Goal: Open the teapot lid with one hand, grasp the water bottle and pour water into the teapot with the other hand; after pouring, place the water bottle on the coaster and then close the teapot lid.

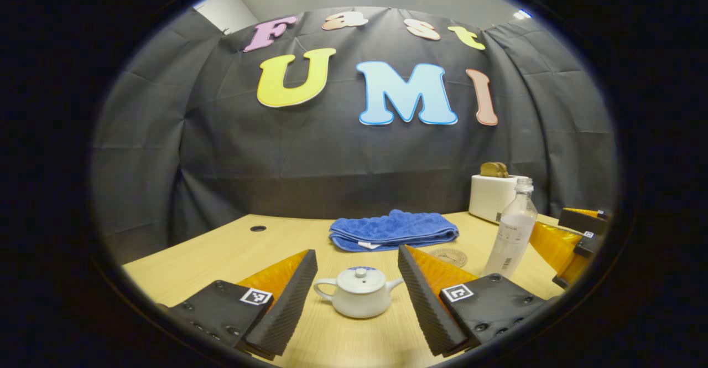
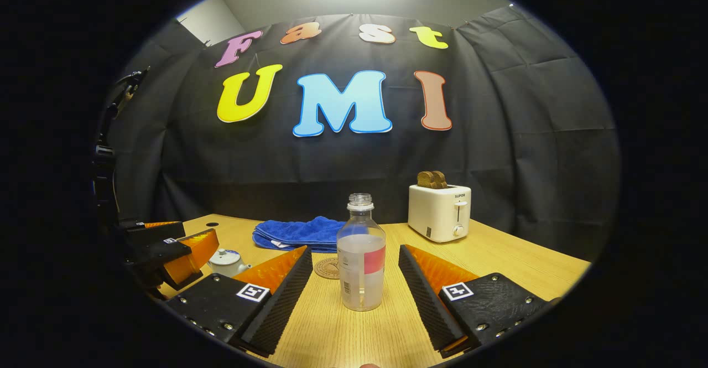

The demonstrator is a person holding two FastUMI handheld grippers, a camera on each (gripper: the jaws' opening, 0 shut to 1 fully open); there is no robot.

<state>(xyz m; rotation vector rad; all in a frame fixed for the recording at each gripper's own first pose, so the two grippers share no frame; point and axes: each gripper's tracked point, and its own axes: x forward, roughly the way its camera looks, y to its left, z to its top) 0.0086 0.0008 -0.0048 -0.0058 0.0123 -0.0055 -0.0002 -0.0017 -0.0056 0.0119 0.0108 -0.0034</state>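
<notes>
White teapot (image 1: 358,292), lid on, sits on table (image 1: 221,252) btwn open left gripper (image 1: 357,296) fingers. Uncapped water bottle (image 2: 361,254), approx half full, stands btwn open right gripper (image 2: 357,293) fingers, coaster (image 2: 327,268) just behind.
</notes>
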